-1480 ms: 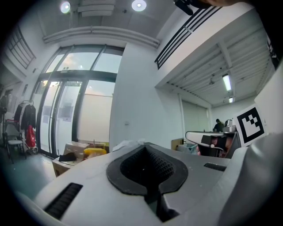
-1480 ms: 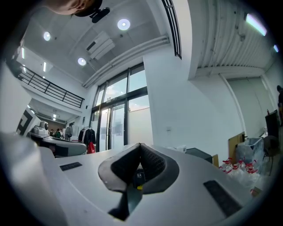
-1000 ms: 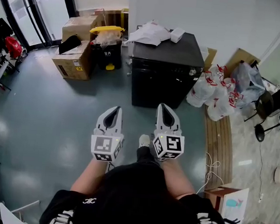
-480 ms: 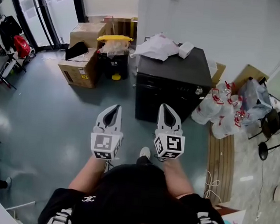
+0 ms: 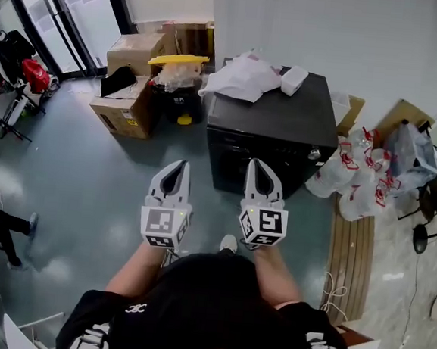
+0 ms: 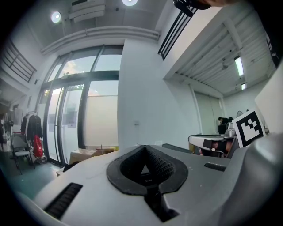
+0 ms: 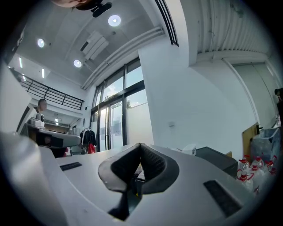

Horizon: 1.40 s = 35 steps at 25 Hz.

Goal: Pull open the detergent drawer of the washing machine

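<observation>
The black washing machine stands against the white wall, a white crumpled cloth and a small white box on its lid. Its dark front panel shows a knob at the right; I cannot make out the detergent drawer. My left gripper and right gripper are held side by side, level, short of the machine's front and touching nothing. Both are shut and empty: the left gripper and the right gripper show their tips together. The machine lies right of the right jaws.
Cardboard boxes and a black bin with a yellow lid stand left of the machine. White plastic bags and a wooden board lie to its right. Glass doors at far left; a person's legs at the left edge.
The washing machine has drawn nearer and looms larger ahead of both grippers. The grippers keep the same pose, still shut. A person's legs have come into view at the left.
</observation>
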### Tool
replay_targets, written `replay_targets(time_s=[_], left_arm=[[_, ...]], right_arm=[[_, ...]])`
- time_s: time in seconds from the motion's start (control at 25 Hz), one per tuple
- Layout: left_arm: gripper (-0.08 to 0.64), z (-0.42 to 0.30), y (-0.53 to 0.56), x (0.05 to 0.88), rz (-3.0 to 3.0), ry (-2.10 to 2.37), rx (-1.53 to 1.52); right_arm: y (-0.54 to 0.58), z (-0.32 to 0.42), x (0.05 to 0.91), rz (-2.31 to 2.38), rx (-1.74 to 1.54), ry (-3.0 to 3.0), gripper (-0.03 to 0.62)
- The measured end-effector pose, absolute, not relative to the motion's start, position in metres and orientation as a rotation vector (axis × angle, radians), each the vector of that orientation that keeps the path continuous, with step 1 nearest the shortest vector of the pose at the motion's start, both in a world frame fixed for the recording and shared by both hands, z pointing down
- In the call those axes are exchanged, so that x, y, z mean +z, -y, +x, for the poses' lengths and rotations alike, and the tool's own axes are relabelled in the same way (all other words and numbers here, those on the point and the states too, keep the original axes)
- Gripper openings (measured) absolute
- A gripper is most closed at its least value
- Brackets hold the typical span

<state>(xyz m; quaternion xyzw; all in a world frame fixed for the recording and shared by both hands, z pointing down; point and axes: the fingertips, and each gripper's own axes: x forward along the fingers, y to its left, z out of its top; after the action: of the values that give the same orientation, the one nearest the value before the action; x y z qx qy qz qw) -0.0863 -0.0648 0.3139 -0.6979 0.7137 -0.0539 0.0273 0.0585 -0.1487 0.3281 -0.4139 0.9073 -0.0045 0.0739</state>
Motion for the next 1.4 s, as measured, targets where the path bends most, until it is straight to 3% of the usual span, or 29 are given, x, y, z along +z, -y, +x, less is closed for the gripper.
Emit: replay_targets(time_s=[0.8, 1.4], left_arm=[[0.0, -0.125, 0.217, 0.344, -2.171, -2.275, -0.149], [0.0, -0.171, 0.246, 0.351, -2.364, -2.095, -0.172]], right_arm=[[0.297, 0.002, 0.363, -1.122, -0.054, -2.852, 0.002], [0.305, -0.029, 0.364, -1.272, -0.163, -2.724, 0.003]])
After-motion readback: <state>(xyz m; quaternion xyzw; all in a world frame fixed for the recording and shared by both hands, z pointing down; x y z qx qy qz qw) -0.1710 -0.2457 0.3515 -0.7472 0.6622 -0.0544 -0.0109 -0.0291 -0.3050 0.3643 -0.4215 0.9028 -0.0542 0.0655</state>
